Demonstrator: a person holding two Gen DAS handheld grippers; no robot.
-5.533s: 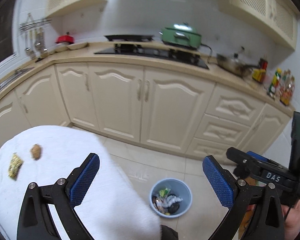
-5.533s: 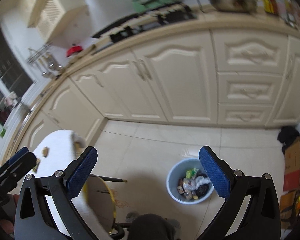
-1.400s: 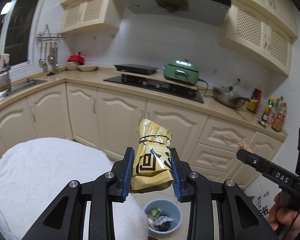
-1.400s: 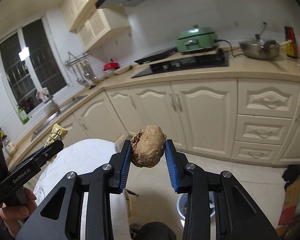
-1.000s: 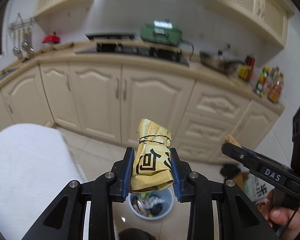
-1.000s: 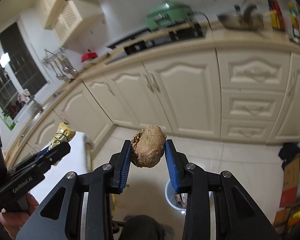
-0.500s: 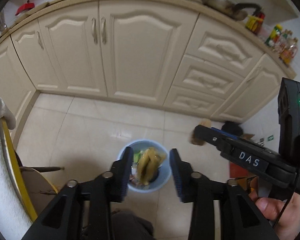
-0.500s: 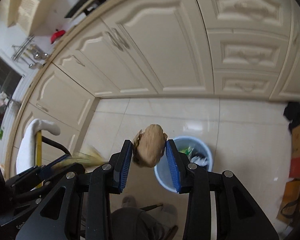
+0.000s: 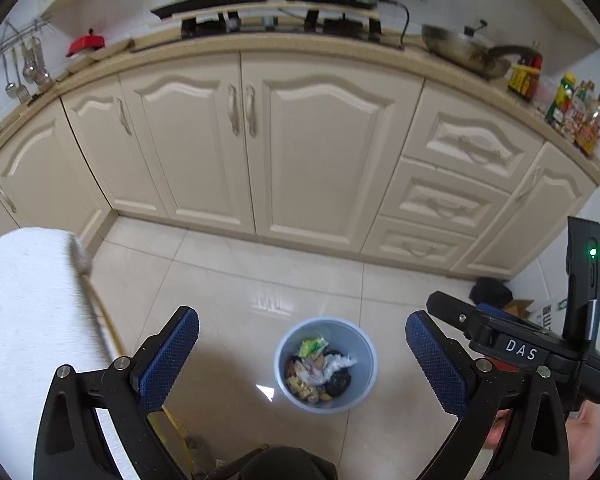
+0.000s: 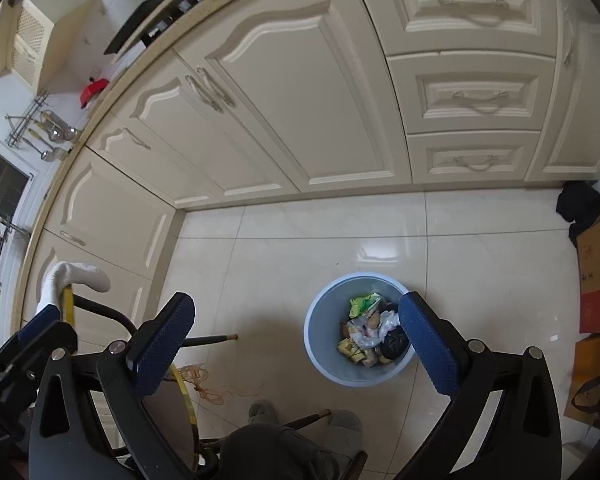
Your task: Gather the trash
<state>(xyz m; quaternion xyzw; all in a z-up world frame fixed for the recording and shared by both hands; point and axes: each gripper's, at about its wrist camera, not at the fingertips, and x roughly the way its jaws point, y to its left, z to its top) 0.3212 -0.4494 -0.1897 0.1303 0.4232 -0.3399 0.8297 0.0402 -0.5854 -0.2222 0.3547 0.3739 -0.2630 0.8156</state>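
Note:
A light blue trash bin (image 9: 364,344) stands on the tiled floor, holding several wrappers and scraps (image 9: 318,372). It also shows in the right wrist view (image 10: 320,332) with its trash (image 10: 370,336). My left gripper (image 9: 302,354) is open and empty, held high above the bin. My right gripper (image 10: 296,340) is open and empty too, above the bin's left side. The right gripper's body shows at the right of the left wrist view (image 9: 520,350).
A round table with a white cloth (image 9: 24,320) is at the left; its yellow rim and legs (image 10: 70,312) show. Cream cabinets (image 9: 312,152) line the back. Cardboard boxes (image 10: 596,272) and a dark cloth (image 10: 580,204) lie at the right. My slippered feet (image 10: 300,420) are below.
Both grippers have opened over the bin. The gold wrapper has left the left gripper and the brown lump has left the right gripper. Both views have tilted up slightly.

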